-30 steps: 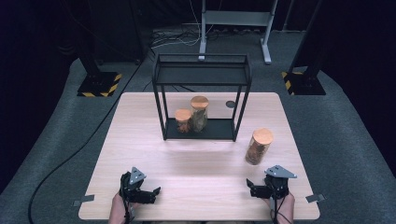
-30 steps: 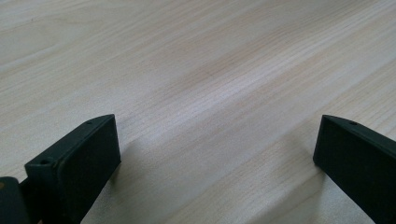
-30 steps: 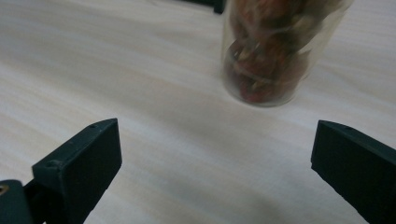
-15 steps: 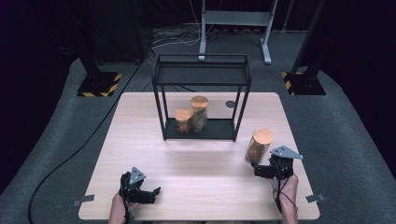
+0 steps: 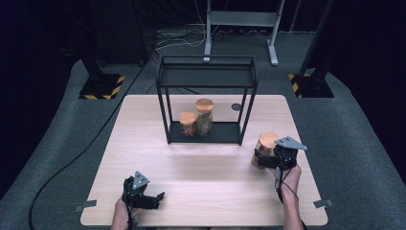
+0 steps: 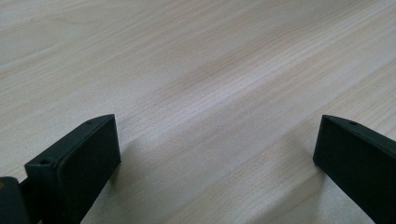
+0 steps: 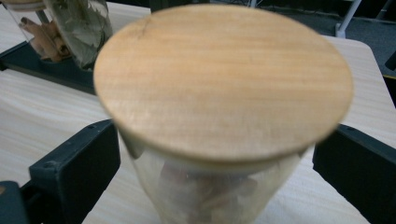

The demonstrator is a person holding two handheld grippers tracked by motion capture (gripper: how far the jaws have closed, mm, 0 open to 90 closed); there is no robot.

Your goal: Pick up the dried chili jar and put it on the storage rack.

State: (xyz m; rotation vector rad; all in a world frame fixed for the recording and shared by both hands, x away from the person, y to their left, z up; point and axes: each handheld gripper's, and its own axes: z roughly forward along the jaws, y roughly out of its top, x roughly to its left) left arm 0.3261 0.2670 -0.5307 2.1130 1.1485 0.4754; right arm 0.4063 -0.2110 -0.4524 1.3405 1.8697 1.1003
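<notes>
The right gripper (image 5: 262,159) is sitting at the right side of the table (image 5: 143,143), held by the person's right hand (image 5: 287,175) with the forearm coming in from the near edge. Its jaws are spread wide, one on either side of a glass jar with a wooden lid (image 7: 224,79), and in the right gripper view both jaws are standing clear of the glass, not pressing it. The jar is standing upright on the tabletop, just right of the black metal shelf frame (image 5: 207,76) and nearer than it.

The left gripper (image 5: 152,199) is resting low at the near left of the table, held by the left hand (image 5: 122,211), pointing right. Its jaws are also spread apart, with bare wood between them in the left gripper view.

The table is a pale wood-grain surface. The shelf frame is standing at its far middle, and on its lower tray two more lidded jars are standing side by side: a shorter jar (image 5: 187,123) on the left and a taller jar (image 5: 204,115) on the right. A small dark disc (image 5: 235,107) is lying on the table just right of the frame. Grey carpet (image 5: 354,124) is surrounding the table, with a black cable (image 5: 72,160) trailing at the left and stand bases with yellow-black stripes (image 5: 100,88) beyond
</notes>
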